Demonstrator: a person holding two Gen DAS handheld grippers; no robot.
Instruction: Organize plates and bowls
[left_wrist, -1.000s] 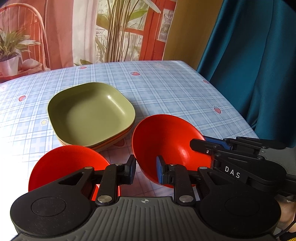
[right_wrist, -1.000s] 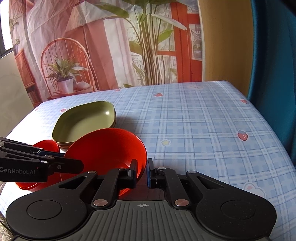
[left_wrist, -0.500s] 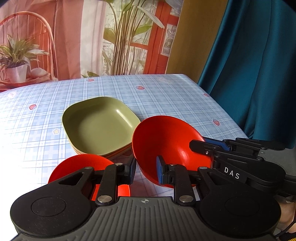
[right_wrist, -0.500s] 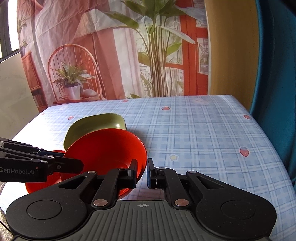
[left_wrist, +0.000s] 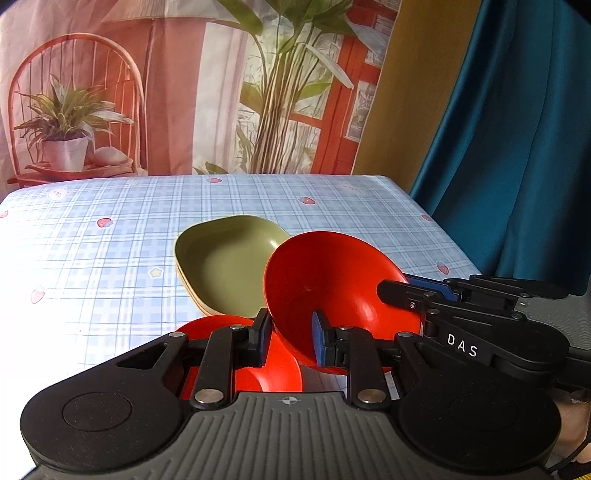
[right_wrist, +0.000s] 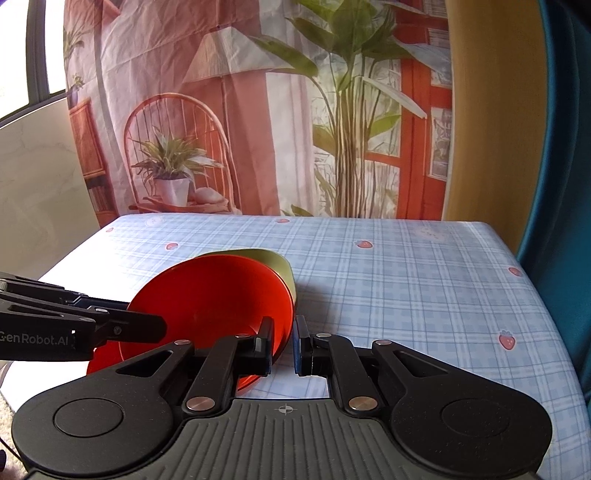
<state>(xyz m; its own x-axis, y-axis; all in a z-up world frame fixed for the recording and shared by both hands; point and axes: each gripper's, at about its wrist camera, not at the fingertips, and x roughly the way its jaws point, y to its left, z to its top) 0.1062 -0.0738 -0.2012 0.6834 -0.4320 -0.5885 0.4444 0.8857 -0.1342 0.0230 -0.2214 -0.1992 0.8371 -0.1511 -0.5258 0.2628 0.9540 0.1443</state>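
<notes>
Olive-green square plastic plates (left_wrist: 229, 258) stacked mid table (left_wrist: 110, 258), blue checked cloth. Second red bowl (left_wrist: 273, 365) below. Left tongs (left_wrist: 288, 338), right tongs (right_wrist: 282, 345) both clamped on rim of tilted round red plastic bowl (left_wrist: 332, 288), raised above table.

A home dining corner — a table under a blue plaid tablecloth (right_wrist: 406, 280) printed with strawberries; behind it a hanging backdrop (right_wrist: 258, 110) printed with a chair and potted plants; a teal curtain (left_wrist: 517, 147) at the side — household dishes on top.

"DAS" on right claw (left_wrist: 461, 345), "GenRobot.AI" on left claw (right_wrist: 35, 339)
</notes>
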